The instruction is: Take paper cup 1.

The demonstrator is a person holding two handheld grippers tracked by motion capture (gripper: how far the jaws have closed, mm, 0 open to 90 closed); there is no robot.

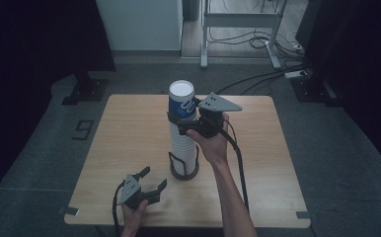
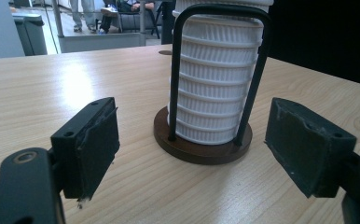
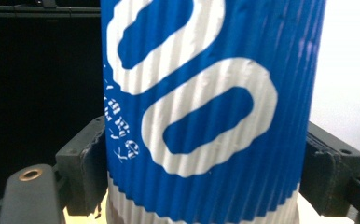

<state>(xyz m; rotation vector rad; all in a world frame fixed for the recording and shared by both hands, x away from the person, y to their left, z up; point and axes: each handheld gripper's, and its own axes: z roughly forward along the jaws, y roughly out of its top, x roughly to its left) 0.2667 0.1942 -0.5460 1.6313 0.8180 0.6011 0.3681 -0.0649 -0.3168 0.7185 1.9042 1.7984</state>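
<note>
**Top cup gripped, stack at risk of coming along**

The right gripper (image 1: 182, 123) stands at the upper part of the tall cup stack (image 1: 183, 148), its jaws clamped on the blue cup (image 1: 182, 104) that crowns the pile — in the right gripper view both pads press against the ribbed blue sleeve (image 3: 206, 107) low down, close to where the white cups begin. The stack sits in a wire cup holder (image 1: 183, 170) near the centre of the wooden table (image 1: 129, 143), its dark round base (image 2: 201, 144) flat on the wood. The left gripper (image 1: 149, 185) waits at about seven o'clock from the holder, jaws spread wide with nothing between them; in its own view the holder base lies just ahead, between the two pads.

What could go wrong, as I judge it:

- The grip is low on the blue cup, near the seam with the next one. If the cups are nested tight, a lift may drag one or more white cups up too.
- The holder is unsecured — the left gripper is not touching it. A sideways pull at the top could tip the tall stack or slide the base.
- The ribbed paper wall can crush under a hard squeeze, or slip if the hold is weak.
</note>
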